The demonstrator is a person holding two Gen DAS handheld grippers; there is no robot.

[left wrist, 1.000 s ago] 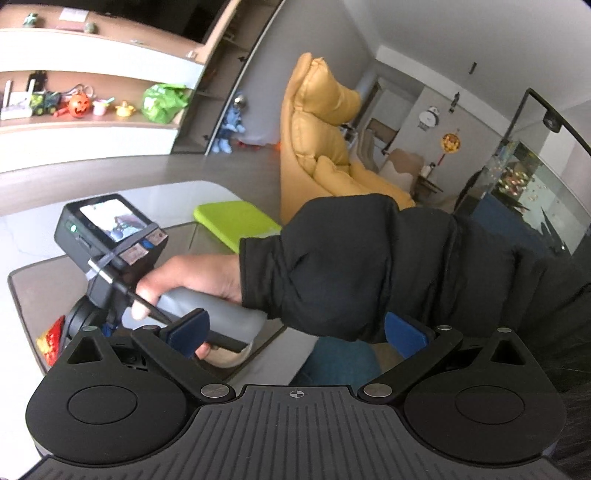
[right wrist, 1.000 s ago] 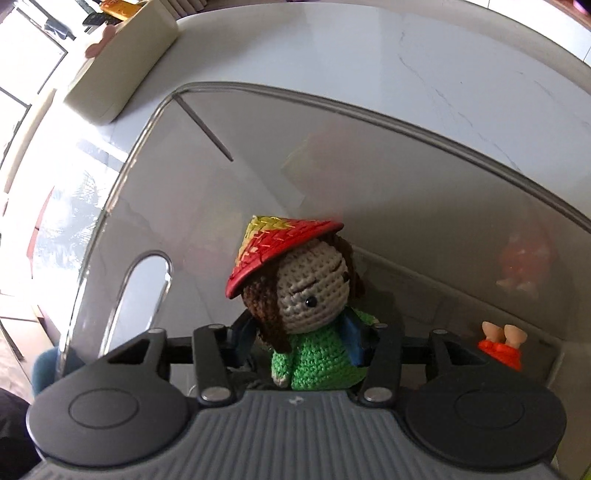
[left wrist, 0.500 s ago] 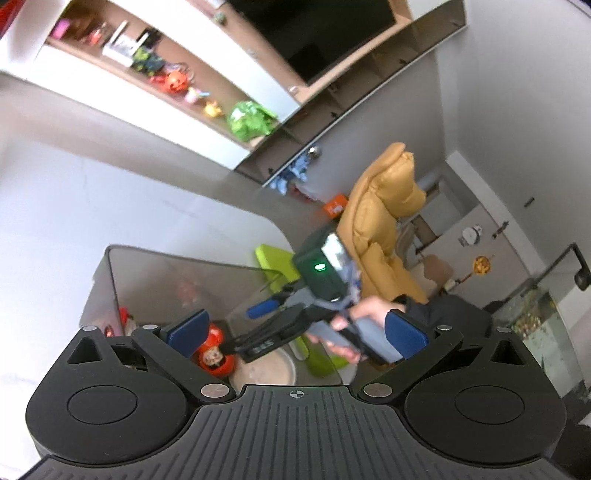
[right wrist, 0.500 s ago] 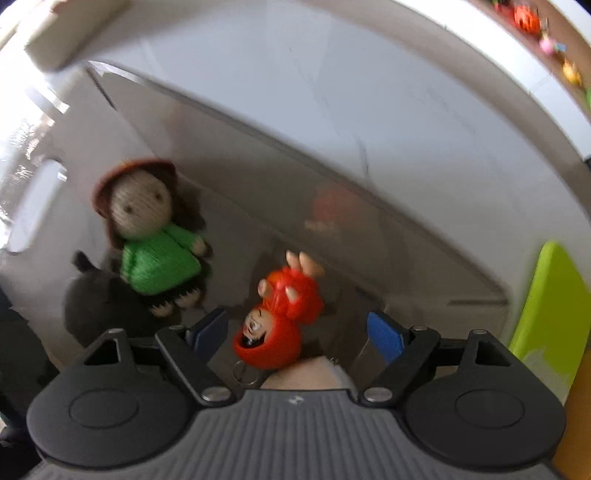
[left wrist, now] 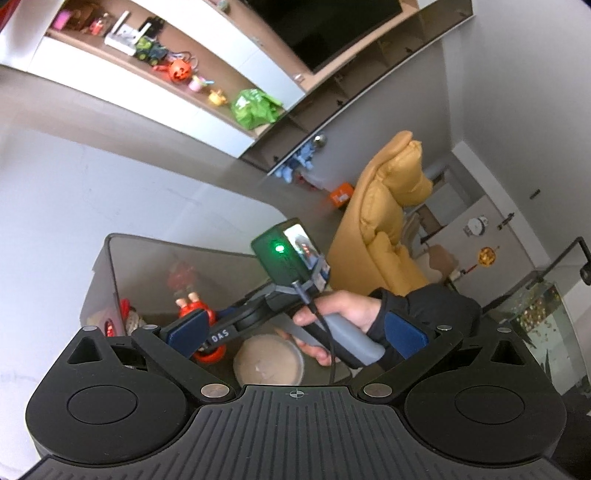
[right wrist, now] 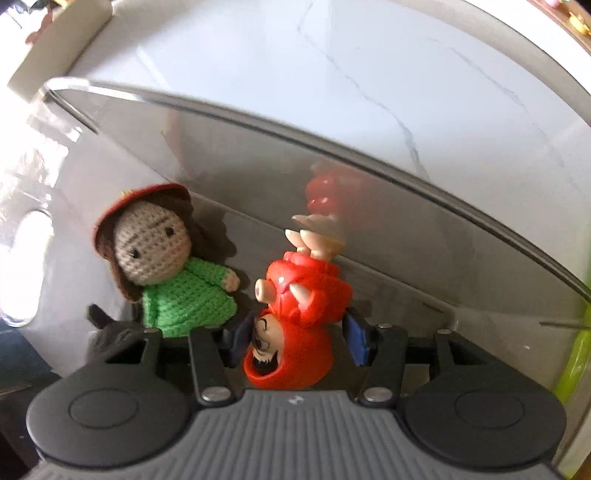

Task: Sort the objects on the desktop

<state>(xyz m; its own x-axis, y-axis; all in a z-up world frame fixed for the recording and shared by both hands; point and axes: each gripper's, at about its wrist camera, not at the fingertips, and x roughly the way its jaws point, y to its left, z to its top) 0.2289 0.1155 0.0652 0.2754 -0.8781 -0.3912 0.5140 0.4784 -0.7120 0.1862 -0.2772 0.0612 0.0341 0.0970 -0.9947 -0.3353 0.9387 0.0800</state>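
The only writing that can be read is "DAS", in white letters on the black arm of the right hand-held gripper (left wrist: 207, 334) as the left wrist view shows it. A green light glows on the camera block (left wrist: 286, 254) mounted on top of that tool, whose small screen is lit.

In the right wrist view, the right hand-held gripper (right wrist: 299, 338) is partly closed around the red figurine (right wrist: 299, 317), which is upside down with its feet up. The blue pads stand just beside its red body on either side; whether they press on it cannot be told. The figurine is inside a grey translucent bin (right wrist: 332, 147), and a crocheted doll (right wrist: 166, 258) in a green dress and red hat leans against the bin's wall just beside it. A round beige dish (left wrist: 267, 363) also lies in the bin.

The left hand-held gripper (left wrist: 295, 332) is wide open and holds nothing, above the bin.

The bin stands on a white, faintly veined counter (right wrist: 406, 66). Beyond it are a grey floor, a yellow armchair (left wrist: 388, 221), a wall shelf (left wrist: 177, 85) with a pumpkin toy and a green bag, and a dark television (left wrist: 325, 26).
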